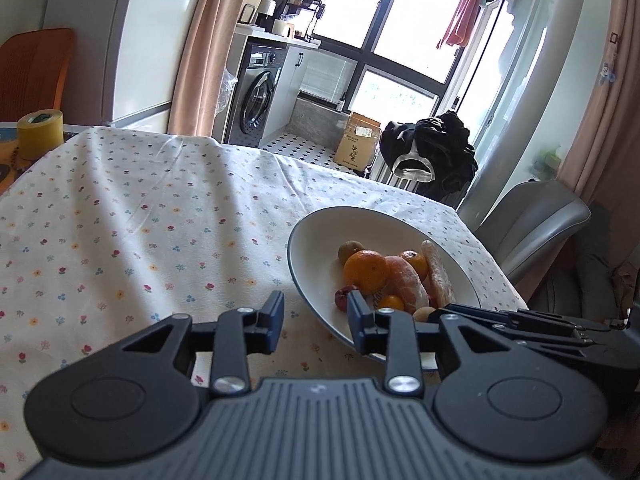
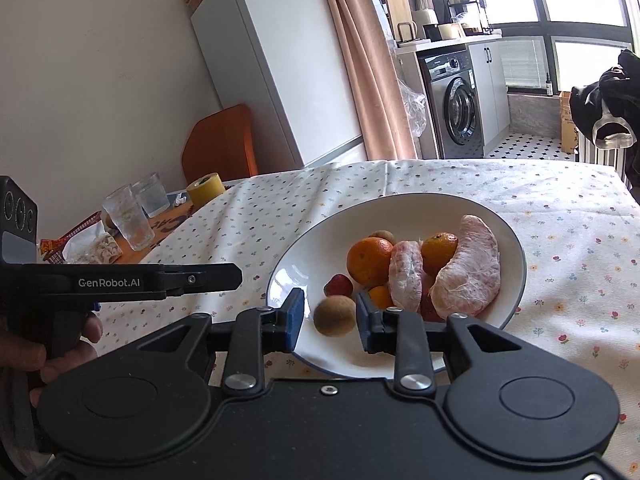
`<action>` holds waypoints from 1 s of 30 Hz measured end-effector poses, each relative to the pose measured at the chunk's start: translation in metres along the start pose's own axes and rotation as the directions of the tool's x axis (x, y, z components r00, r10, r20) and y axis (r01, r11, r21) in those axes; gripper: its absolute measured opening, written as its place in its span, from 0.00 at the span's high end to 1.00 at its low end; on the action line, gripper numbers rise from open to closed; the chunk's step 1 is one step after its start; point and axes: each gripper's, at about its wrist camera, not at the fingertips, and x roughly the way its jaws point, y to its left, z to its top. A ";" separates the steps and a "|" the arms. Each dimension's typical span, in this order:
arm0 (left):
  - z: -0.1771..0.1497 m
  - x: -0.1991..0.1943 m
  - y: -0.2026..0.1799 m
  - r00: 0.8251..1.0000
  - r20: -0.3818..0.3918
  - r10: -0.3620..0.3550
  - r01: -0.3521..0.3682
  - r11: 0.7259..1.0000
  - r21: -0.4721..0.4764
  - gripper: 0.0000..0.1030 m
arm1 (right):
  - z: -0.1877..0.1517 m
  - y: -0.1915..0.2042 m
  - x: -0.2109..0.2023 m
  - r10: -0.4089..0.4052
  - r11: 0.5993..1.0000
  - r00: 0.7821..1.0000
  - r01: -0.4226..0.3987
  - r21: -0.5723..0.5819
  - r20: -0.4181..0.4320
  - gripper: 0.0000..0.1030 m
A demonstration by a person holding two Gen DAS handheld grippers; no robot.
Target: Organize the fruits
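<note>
A white bowl with a dark rim sits on the flowered tablecloth and holds mixed fruit: an orange, peeled pomelo segments, a small red fruit and a round tan fruit. My right gripper is open over the bowl's near rim, its jaws either side of the tan fruit without closing on it. My left gripper is open with nothing between its jaws, straddling the same bowl's left rim. The orange and the pomelo segments show just past it.
Two drinking glasses, a yellow tape roll and a red basket of snacks stand at the table's far left. A grey chair sits beyond the table's right edge. A hand holds the other gripper at the left.
</note>
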 end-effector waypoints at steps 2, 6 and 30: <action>-0.002 -0.005 0.003 1.000 0.009 0.016 -0.016 1.000 -0.007 0.57 | -0.001 -0.001 -0.003 0.004 1.000 1.000 -0.004 0.003 0.015 0.62; -0.006 -0.012 0.005 0.999 0.015 0.028 -0.027 0.999 -0.017 0.46 | -0.002 -0.004 -0.008 0.004 1.000 1.000 -0.004 0.016 0.010 0.62; -0.018 -0.046 0.006 0.998 0.034 0.058 -0.057 0.998 -0.024 0.11 | -0.008 0.013 -0.047 -0.071 0.997 0.997 0.070 0.021 0.037 0.04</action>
